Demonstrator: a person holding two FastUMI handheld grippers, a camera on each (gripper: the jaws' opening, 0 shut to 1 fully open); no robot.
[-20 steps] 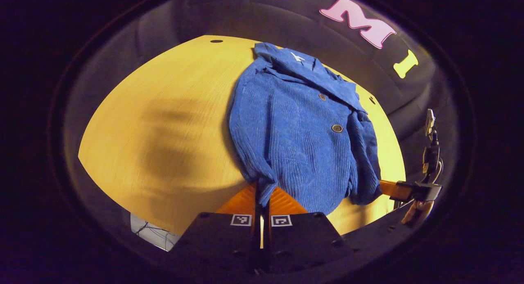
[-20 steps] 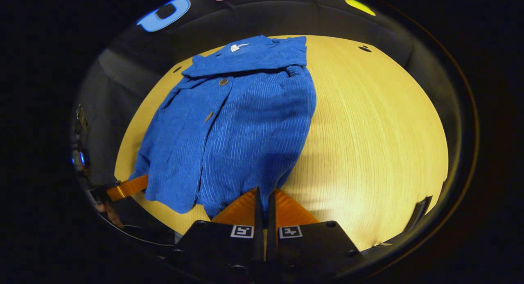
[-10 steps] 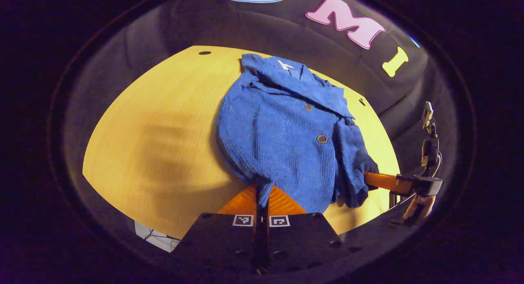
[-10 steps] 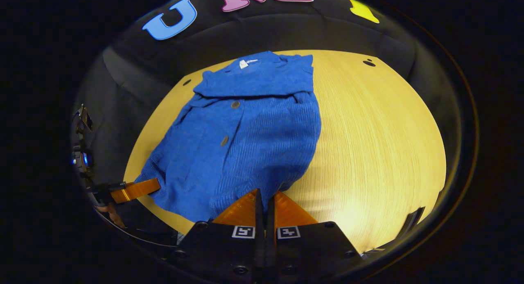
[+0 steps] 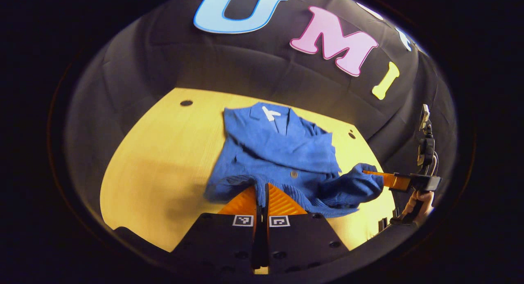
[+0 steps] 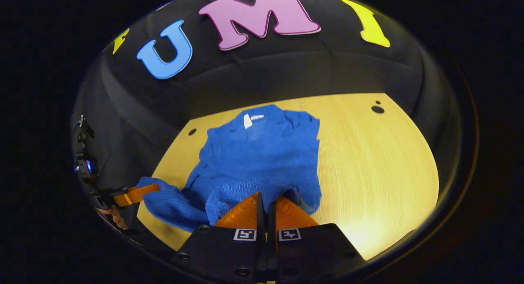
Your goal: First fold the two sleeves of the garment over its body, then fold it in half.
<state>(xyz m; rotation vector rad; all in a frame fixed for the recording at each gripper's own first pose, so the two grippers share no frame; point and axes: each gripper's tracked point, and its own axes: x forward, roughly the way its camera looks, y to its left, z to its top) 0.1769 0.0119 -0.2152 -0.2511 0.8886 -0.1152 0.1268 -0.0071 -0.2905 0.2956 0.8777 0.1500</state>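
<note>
While both grippers' fingers (image 5: 262,190) (image 6: 265,199) pinch its hem, the blue garment (image 5: 278,153) lies ahead on the table (image 5: 163,153).

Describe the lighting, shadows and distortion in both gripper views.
Left gripper view: warm light on the wooden table, a soft dark shadow near its left front edge, and fisheye bending that curves the table's edge. Right gripper view: a bright glare patch on the table at lower right; the blue garment looks sharp, and the table's rim bows strongly.
</note>
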